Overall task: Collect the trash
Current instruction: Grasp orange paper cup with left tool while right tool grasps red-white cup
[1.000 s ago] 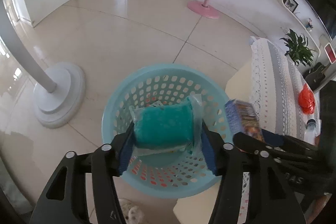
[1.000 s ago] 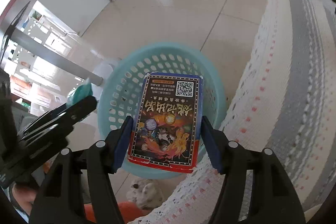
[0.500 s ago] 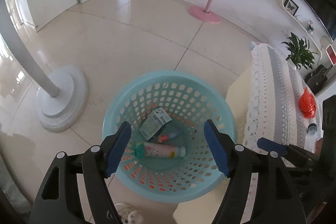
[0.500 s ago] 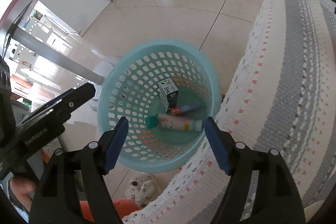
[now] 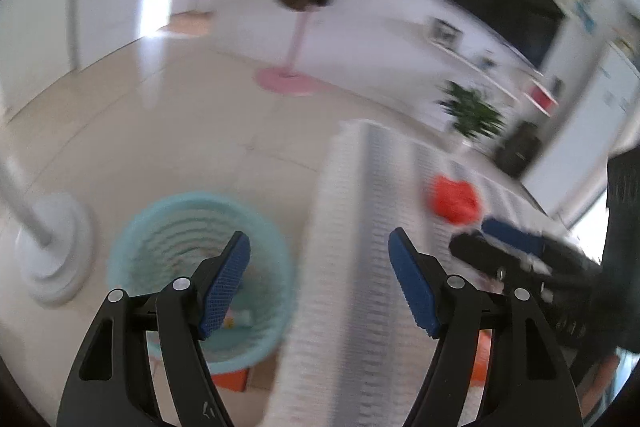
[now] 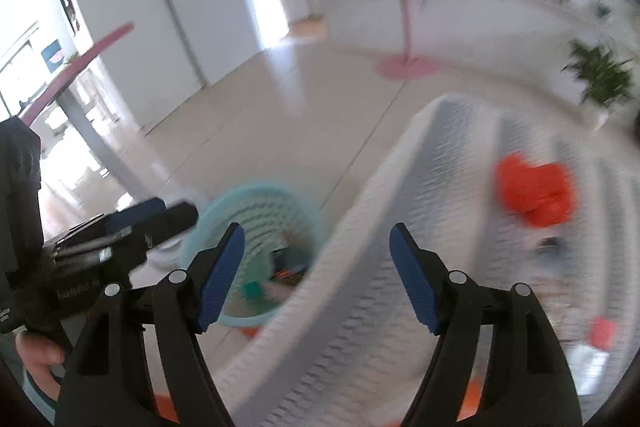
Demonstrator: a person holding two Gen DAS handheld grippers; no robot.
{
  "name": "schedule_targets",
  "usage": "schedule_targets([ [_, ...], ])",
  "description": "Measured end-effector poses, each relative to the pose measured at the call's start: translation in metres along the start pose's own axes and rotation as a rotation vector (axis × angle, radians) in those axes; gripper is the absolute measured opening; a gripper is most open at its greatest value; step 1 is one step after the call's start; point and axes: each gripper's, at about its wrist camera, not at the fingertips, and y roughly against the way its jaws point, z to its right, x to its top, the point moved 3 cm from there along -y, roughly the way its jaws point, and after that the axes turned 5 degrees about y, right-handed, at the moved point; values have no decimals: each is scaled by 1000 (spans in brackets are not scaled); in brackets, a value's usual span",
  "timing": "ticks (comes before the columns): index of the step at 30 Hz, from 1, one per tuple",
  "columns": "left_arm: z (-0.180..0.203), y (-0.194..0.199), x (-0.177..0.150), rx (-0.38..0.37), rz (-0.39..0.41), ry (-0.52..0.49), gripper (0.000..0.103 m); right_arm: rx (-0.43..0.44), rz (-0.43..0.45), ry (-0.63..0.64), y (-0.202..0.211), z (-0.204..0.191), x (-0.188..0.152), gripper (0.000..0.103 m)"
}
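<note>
Both views are blurred by motion. The teal perforated basket (image 5: 200, 267) stands on the floor at lower left, with trash in its bottom; it also shows in the right wrist view (image 6: 260, 227). My left gripper (image 5: 320, 287) is open and empty, raised over the table's edge. My right gripper (image 6: 316, 275) is open and empty, also over the edge. An orange crumpled bag (image 5: 456, 199) lies on the white and grey tablecloth (image 5: 360, 227), ahead and right of both grippers; it shows in the right wrist view (image 6: 536, 187) too.
A white stand base (image 5: 52, 251) sits left of the basket. A pink coat stand (image 5: 288, 79) is far back on the tiled floor. A potted plant (image 5: 472, 115) stands beyond the table. Small items (image 6: 600, 335) lie on the cloth at right.
A second ago each gripper held a package over the basket. Both opened and dropped them in. Since then both have swung up and right toward the table.
</note>
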Motion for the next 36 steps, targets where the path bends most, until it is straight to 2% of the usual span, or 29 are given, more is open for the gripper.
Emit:
schedule_targets([
  [2,32,-1,-12,-34,-6,-58,77,-84,48,13,33,21,-6,71],
  [5,79,-5,-46,-85,-37,-134,79,-172,79,4,67,49,-23,71],
  [7,108,-7,-73,-101,-64,-214,79,-200,89,-24,87,69,-39,68],
  [10,136,-2,-109,-90,-63,-326,83,-261,98,-89,115,102,-75,66],
  [13,160,-10,-144,-75,-88,-407,84,-275,70,-167,123,128,-117,59],
  [20,186,-39,-200,33,-130,-564,84,-324,-50,-278,94,153,-186,58],
  [24,186,-47,-208,72,-138,-561,84,-322,-85,-290,77,147,-199,58],
  [29,168,-54,-205,97,-167,-525,81,-316,-125,-313,57,150,-208,58],
  [34,134,-50,-185,138,-177,-431,78,-321,-117,-349,66,158,-212,58],
  [36,118,-47,-174,101,-213,-360,77,-317,-116,-371,70,164,-214,58],
])
